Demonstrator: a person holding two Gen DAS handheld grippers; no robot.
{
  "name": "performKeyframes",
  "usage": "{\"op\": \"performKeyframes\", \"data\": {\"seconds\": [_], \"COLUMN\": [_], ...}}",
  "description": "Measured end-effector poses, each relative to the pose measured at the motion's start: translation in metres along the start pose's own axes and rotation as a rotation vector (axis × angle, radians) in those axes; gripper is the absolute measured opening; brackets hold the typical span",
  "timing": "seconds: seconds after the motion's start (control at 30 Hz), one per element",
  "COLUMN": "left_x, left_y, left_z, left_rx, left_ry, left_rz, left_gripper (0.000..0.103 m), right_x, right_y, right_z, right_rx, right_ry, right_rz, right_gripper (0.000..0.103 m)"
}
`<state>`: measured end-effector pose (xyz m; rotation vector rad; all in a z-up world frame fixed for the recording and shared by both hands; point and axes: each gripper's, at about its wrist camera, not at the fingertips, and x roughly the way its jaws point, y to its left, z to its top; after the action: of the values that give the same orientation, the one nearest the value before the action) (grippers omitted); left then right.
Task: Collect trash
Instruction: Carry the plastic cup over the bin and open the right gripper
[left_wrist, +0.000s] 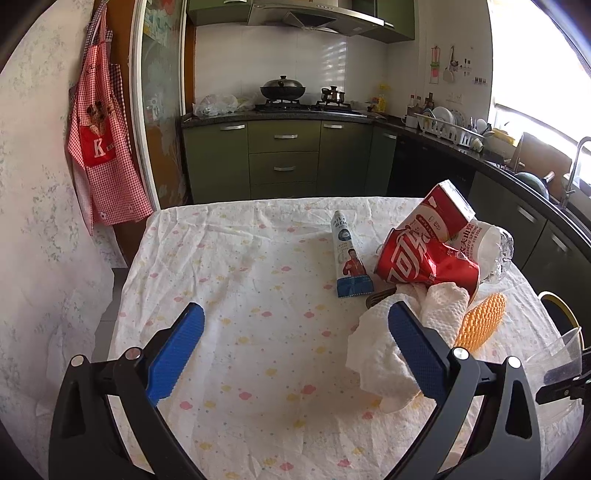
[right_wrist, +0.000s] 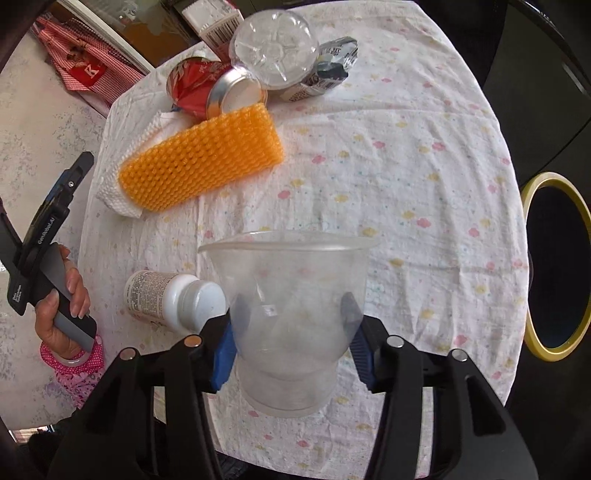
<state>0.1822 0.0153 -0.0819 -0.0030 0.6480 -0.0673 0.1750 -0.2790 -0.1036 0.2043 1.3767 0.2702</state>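
My right gripper (right_wrist: 294, 306) is shut on a clear plastic cup (right_wrist: 291, 295); its blue pads press the cup's sides, and the cup stands out over the tablecloth. Just left of the cup a white pill bottle (right_wrist: 173, 299) lies on its side. My left gripper (left_wrist: 295, 310) hangs open over the cloth with nothing between its fingers. A crumpled paper towel (left_wrist: 373, 354) lies against its right finger. Beyond are an orange bristly pad (left_wrist: 480, 325), a crushed red can (left_wrist: 424, 262), a red carton (left_wrist: 439, 214), a clear bottle (left_wrist: 495, 247) and a flattened tube (left_wrist: 349, 258).
A bin with a yellow rim (right_wrist: 532, 266) stands off the table's right edge. The table (right_wrist: 424, 166) wears a white cloth with small pastel shapes. A person's hand (right_wrist: 59, 314) holds the left gripper at the table's left side. Kitchen cabinets and a stove are behind.
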Motion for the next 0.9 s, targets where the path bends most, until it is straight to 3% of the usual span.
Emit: {"op": "performKeyframes", "data": {"seconds": [0.2, 0.37, 0.6, 0.77, 0.9], "left_x": [-0.001, -0.006, -0.007, -0.004, -0.004], "left_y": [0.003, 0.004, 0.002, 0.0, -0.001], "left_z": [0.0, 0.001, 0.0, -0.001, -0.001], "left_rx": [-0.013, -0.016, -0.017, -0.009, -0.006], "left_ry": [-0.007, -0.034, -0.042, -0.031, -0.032], "left_rz": [0.001, -0.003, -0.019, -0.022, -0.028], "left_gripper": [0.098, 0.098, 0.098, 0.098, 0.098], "right_x": [-0.044, -0.072, -0.058, -0.032, -0.026], "right_y": [-0.049, -0.137, -0.238, -0.273, -0.288], "right_z": [-0.012, -0.021, -0.019, -0.014, -0.009], "right_rx": [0.083, 0.242, 0.398, 0.458, 0.48], "right_ry": [-0.145, -0.274, -0.259, -0.222, -0.218], "right_rz": [-0.001, -0.158, -0.296, -0.326, -0.342], "right_gripper": [0.05, 0.05, 0.051, 0.052, 0.062]}}
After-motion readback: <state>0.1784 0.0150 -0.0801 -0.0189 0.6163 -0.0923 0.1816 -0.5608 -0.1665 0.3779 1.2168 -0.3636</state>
